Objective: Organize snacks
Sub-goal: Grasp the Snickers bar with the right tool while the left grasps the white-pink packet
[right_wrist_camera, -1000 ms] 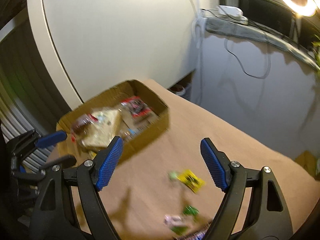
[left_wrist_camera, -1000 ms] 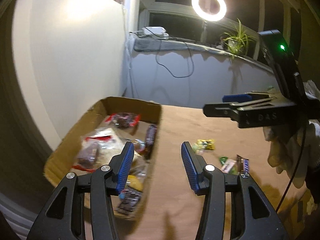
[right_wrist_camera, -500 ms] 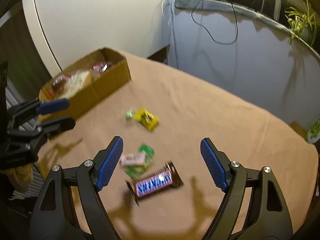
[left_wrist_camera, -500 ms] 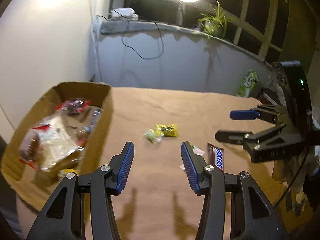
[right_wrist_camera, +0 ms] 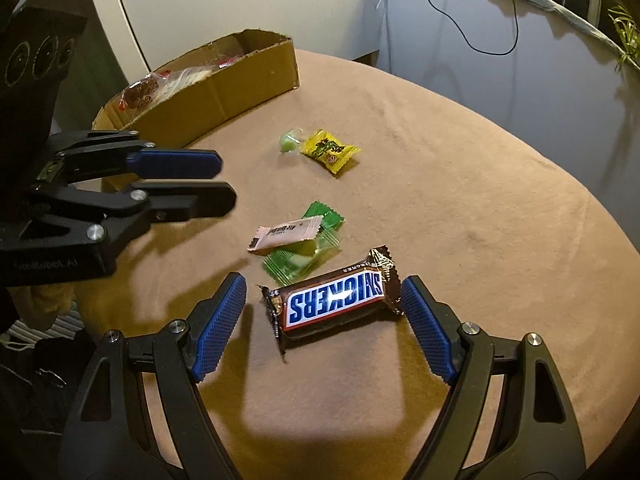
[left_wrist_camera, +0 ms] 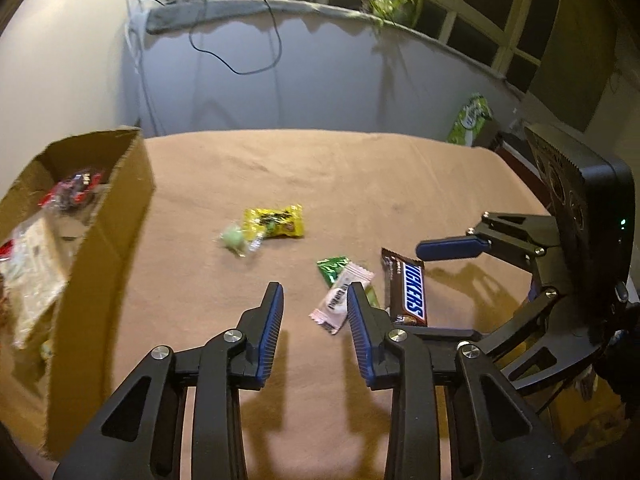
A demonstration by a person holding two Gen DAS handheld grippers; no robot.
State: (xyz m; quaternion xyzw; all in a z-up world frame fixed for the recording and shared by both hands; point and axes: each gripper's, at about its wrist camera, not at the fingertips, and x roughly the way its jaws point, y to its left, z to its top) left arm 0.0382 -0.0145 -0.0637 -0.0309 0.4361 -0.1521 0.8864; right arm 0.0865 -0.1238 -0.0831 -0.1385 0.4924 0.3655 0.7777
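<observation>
A Snickers bar [right_wrist_camera: 334, 302] lies on the brown table between the open fingers of my right gripper [right_wrist_camera: 323, 334]; it also shows in the left wrist view [left_wrist_camera: 408, 288]. A pink candy wrapper [right_wrist_camera: 285, 233] lies over a green candy packet [right_wrist_camera: 306, 250]. A yellow candy packet [right_wrist_camera: 329, 151] and a small green candy [right_wrist_camera: 289, 141] lie farther off. A cardboard box [right_wrist_camera: 224, 92] with several snacks inside stands at the table's left. My left gripper [left_wrist_camera: 314, 322] is open and empty, hovering just left of the pink wrapper [left_wrist_camera: 341, 301].
The table [right_wrist_camera: 460, 184] is round with a brown cloth and drops off at its right and near edges. A grey wall with a hanging black cable [left_wrist_camera: 240, 44] stands behind it. A green bag [left_wrist_camera: 470, 118] sits beyond the far right edge.
Both grippers swung from the box to the loose snacks and came down closer. My right gripper now straddles the Snickers bar. Both stayed open.
</observation>
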